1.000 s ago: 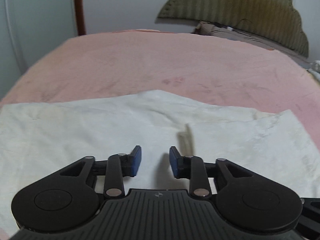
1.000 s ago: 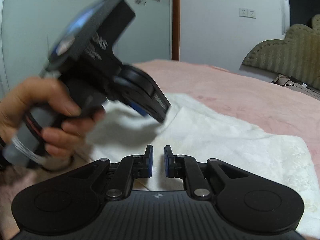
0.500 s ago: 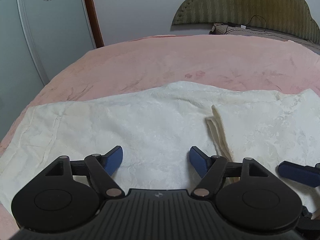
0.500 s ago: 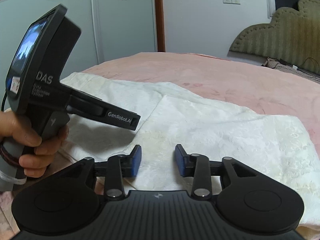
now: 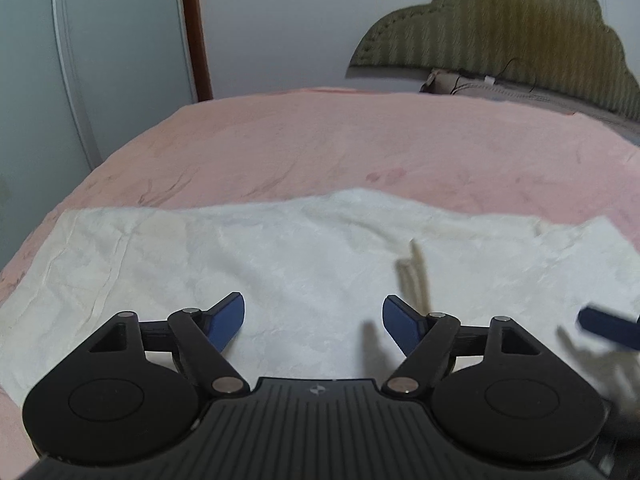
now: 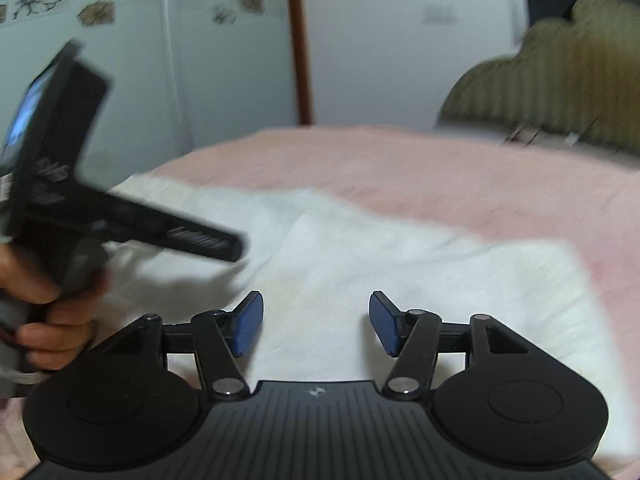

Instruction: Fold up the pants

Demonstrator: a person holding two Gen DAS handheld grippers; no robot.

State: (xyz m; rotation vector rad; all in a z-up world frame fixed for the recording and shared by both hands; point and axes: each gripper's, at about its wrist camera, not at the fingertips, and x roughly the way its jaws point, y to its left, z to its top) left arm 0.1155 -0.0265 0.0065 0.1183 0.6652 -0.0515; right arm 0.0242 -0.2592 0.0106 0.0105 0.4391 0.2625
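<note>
A wardrobe door (image 5: 100,80) with flower decals is seen at the far left of the left wrist view, with a brown wooden post (image 5: 196,32) just beside it. The white pants (image 5: 280,264) are laid flat across the near part of a bed covered in a pink sheet (image 5: 360,140). A thin cream strip of cloth (image 5: 414,276) is seen lying on the pants, blurred. The left tongs (image 5: 313,322) are held over the pants with the blue pads wide apart and nothing between them. At the right edge of that view one blue pad of the other tool is seen above the fabric. An olive padded headboard (image 5: 500,28) stands behind the bed at the upper right.

In the right wrist view, a hand (image 6: 48,320) is seen at the left, wrapped around the handle of the left tool, whose body is blurred. The pants (image 6: 360,256) are spread from there to the right over the pink sheet (image 6: 440,168). The right tongs (image 6: 316,322) are held over the white fabric; their jaws have just been opening, and nothing is caught between the pads. The headboard (image 6: 560,92) is seen at the upper right.
</note>
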